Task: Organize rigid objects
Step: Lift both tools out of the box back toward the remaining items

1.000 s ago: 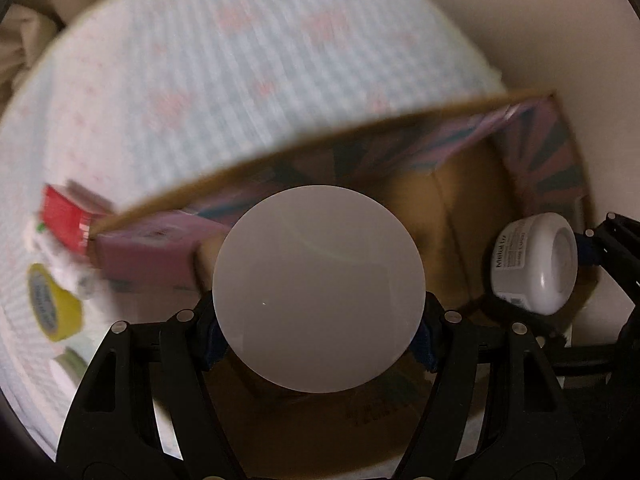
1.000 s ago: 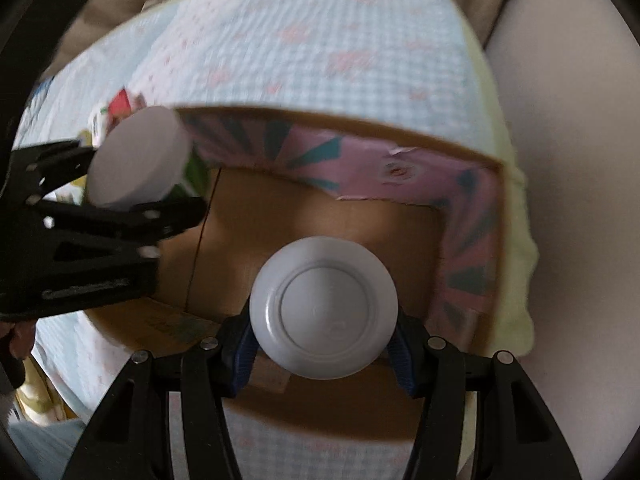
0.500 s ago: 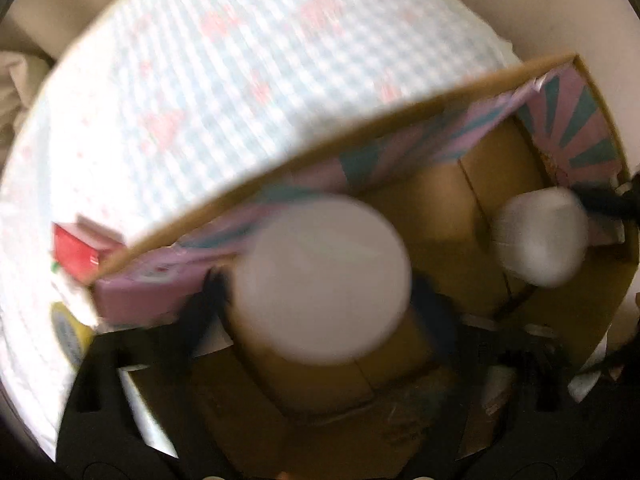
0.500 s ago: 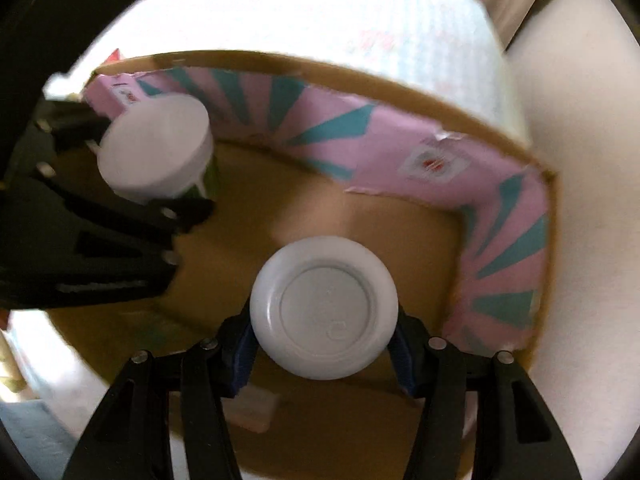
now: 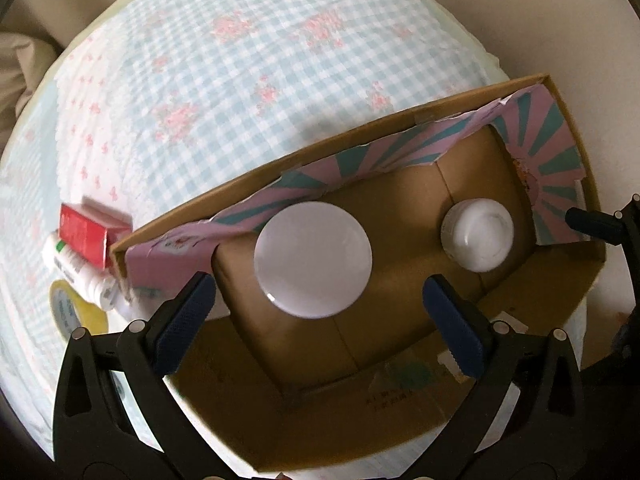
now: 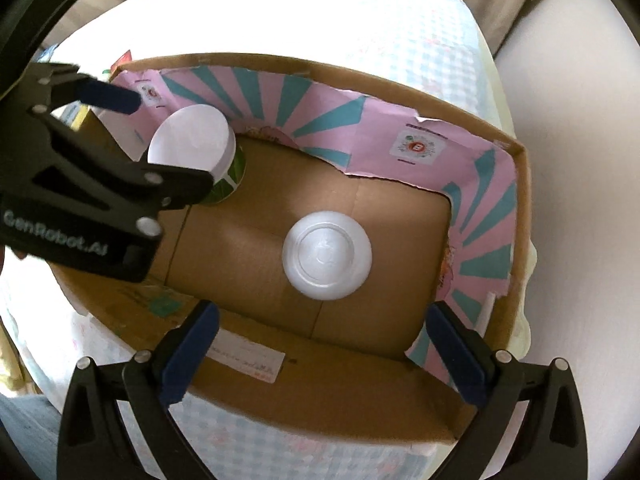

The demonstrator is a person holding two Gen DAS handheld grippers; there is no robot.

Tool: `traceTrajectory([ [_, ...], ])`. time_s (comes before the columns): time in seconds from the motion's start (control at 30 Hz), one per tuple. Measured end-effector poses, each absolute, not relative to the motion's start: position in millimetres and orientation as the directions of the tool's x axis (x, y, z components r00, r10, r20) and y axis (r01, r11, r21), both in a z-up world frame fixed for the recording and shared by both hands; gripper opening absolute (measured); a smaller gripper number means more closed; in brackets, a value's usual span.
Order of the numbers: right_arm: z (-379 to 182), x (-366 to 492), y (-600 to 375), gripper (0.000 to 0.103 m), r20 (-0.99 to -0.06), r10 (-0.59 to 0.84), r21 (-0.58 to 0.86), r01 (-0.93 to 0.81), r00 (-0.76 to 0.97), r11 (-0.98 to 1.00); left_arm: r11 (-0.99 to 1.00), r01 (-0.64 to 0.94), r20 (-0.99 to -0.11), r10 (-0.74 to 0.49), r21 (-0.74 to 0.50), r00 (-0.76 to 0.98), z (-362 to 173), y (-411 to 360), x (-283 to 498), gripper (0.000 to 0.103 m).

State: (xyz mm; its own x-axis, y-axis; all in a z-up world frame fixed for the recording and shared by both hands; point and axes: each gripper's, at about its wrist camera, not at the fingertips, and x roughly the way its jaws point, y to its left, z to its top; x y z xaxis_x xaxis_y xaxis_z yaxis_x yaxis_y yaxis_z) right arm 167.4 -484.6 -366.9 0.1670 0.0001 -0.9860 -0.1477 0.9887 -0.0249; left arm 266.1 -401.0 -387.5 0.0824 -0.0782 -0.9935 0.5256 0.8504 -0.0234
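Observation:
An open cardboard box (image 5: 400, 128) with a pink and teal lining stands on the checked cloth; it also shows in the right wrist view (image 6: 520, 208). Two jars stand upright on its floor. A green jar with a flat white lid (image 5: 314, 258) (image 6: 192, 148) is at the box's left. A white jar with a ringed lid (image 5: 478, 234) (image 6: 326, 254) is at the right. My left gripper (image 5: 318, 316) is open above the flat-lidded jar. My right gripper (image 6: 320, 344) is open above the ringed-lid jar. Neither holds anything.
Outside the box's left end lie a red carton (image 5: 86, 234), a white tube (image 5: 76, 274) and a roll of yellow tape (image 5: 74, 312). The blue and white checked cloth (image 5: 240, 80) covers the rounded table. A pale wall stands to the right.
Both grippers lowered their jars into the box, opened and let go. The jars now stand on the box floor and both grippers have drawn back above them.

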Motion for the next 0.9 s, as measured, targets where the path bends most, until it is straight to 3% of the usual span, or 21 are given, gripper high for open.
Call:
traceTrajectory([
  [0.3,-330.3,175.8,-487.6,0.103,-0.991,-0.006,-0.018,-0.088,0.134,0.996,0.865,0.501,-0.979,-0.129,-0.033,0.157,-324.1,-367.7,266.5,0.103],
  [0.73,-221.3,141.7,-443.9,0.103,-0.947,-0.038,-0.042,-0.004,0.318,0.999,0.927,0.367,-0.908,-0.221,-0.082,0.356,-209.1,-273.5,218.6,0.103],
  [0.9,-192.6,135.4,-419.7,0.103,-0.931,-0.020,-0.033,-0.031,0.363,0.999,0.961,0.267,-0.890,-0.187,-0.077,0.416,-181.4,-216.5,199.0,0.103],
])
